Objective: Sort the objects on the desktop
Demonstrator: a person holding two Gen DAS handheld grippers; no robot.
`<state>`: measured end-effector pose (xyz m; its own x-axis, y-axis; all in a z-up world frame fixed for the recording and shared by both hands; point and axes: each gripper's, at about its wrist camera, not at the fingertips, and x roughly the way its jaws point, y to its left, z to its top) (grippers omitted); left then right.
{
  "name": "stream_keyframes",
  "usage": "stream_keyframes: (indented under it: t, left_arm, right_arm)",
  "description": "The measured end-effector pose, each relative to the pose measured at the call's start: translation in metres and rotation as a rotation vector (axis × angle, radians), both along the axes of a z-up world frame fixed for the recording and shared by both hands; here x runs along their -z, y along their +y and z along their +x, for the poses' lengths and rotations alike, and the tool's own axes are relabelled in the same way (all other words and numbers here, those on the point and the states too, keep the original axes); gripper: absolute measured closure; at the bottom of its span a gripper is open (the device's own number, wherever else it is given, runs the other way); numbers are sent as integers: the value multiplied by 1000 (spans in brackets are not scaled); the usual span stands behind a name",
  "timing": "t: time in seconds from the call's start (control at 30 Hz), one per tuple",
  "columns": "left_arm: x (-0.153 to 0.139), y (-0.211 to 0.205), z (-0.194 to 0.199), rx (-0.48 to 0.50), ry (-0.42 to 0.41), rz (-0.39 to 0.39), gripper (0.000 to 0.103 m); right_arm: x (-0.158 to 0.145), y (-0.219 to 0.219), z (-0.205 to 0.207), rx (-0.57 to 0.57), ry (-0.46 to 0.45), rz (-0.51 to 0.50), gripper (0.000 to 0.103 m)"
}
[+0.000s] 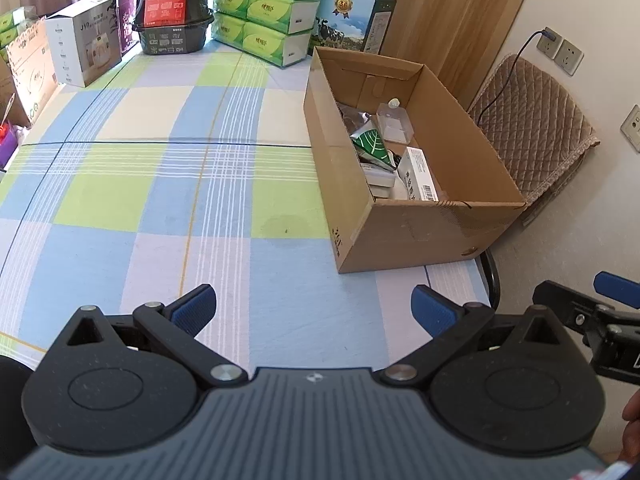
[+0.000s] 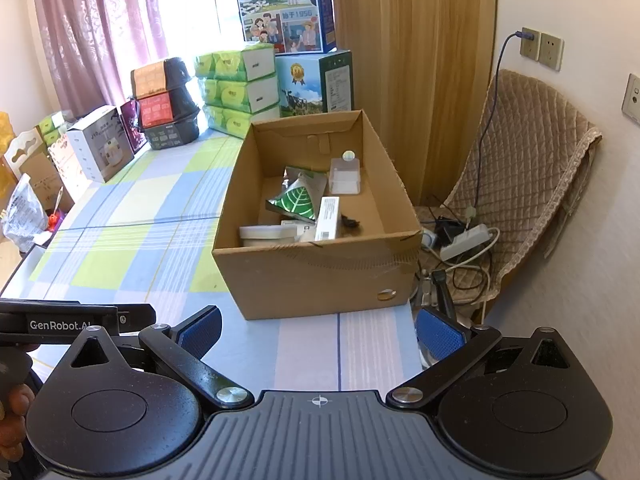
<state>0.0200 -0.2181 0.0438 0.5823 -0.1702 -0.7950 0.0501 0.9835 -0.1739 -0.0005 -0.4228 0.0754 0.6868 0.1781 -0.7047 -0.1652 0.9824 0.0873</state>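
Two grippers, left [image 1: 314,309] and right [image 2: 319,330], hover with ribbed blue pads spread, holding nothing, over the table's [image 1: 132,208] near edge. Its checked cloth lies bare. By the right edge, a corrugated box [image 2: 320,276] holds a leaf-print pouch [image 2: 298,200], clear bottle [image 2: 345,176] and white cartons [image 2: 328,218]. Tissue packs [image 1: 268,12] line the far edge.

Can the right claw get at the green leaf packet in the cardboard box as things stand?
Probably yes. The right claw is open and empty, the cardboard box has no lid, and the green leaf packet lies on top of the other things, so a reach over the near wall looks free.
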Motion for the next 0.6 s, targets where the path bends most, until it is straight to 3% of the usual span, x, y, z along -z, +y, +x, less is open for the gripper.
stream_keyframes:
  t: [0.6]
  left_arm:
    - [1,2,-2,10,-5,-3,1]
  right_arm:
    - [4,3,-1,1,7,0,2]
